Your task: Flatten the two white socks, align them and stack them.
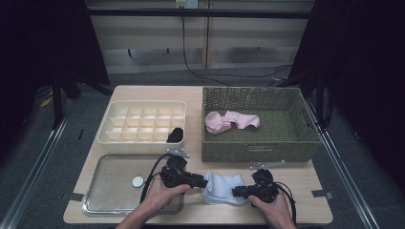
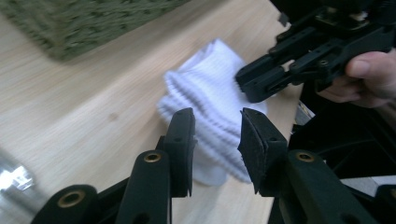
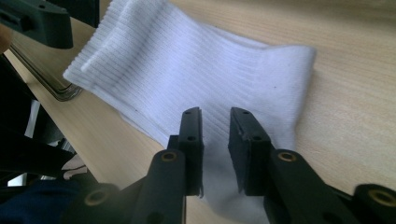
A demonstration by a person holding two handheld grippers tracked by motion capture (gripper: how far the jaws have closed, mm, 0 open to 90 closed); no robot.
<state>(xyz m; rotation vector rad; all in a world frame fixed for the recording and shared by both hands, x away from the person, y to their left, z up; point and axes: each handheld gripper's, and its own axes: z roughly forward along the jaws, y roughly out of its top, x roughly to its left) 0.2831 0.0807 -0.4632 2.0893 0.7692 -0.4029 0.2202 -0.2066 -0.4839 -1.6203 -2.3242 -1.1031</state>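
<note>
White sock (image 1: 222, 187) flat on the table's (image 1: 310, 186) near edge, between both grippers.
Left gripper (image 2: 215, 135) over one end, jaws parted, no pinch. Right gripper (image 3: 215, 122) over the other end, jaws narrowly parted, not pressing. Tray (image 1: 110, 202) to the left, basket (image 1: 253, 150) behind.

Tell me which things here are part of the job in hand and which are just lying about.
In hand: white sock, left gripper, right gripper.
Lying about: pink sock in the wicker basket, divided organizer holding a black item, metal tray with a small round disc.
</note>
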